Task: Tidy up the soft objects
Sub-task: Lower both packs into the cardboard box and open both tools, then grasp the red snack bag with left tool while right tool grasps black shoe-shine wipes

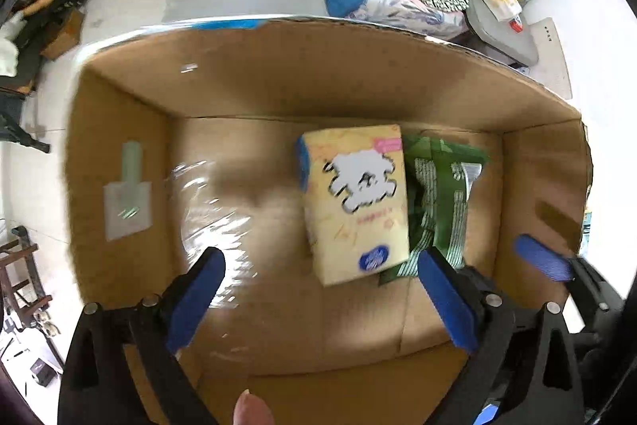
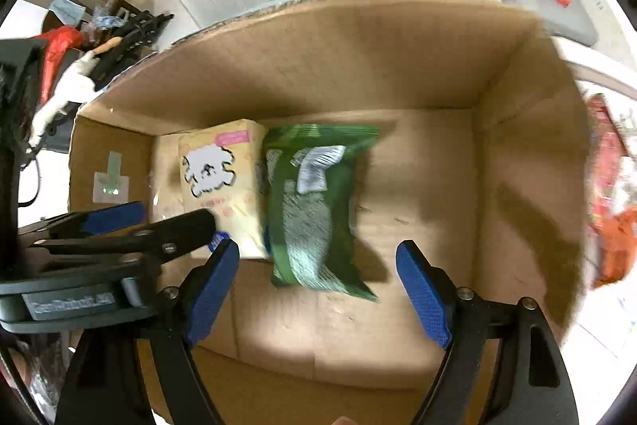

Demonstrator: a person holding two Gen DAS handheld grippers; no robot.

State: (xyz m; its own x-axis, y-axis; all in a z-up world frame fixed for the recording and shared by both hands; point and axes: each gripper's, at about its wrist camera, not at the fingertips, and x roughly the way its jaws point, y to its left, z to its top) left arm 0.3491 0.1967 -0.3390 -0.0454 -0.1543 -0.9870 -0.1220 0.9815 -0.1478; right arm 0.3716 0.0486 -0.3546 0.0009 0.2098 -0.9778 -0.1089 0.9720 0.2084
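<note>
Brown cardboard box [image 1: 119,130] holds both soft packs. Left gripper [image 1: 318,289] above box floor, jaws spread wide, nothing between. Yellow tissue pack [image 1: 354,202] lies flat at box middle, green pack [image 2: 314,206] just beside on its right, edges touching or slightly overlapping. Right gripper [image 2: 318,289] over green pack, jaws released, empty. Advice: lift both grippers straight up, avoid catching packs, then fetch next soft object.

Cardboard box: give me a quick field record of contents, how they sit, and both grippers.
container: cardboard box, open top
item 1: yellow tissue pack, lying flat on the box floor
item 2: green pack, flat, right beside the yellow one, edges meeting
left gripper: open, holding nothing, above the box
right gripper: open, holding nothing, above the green pack
</note>
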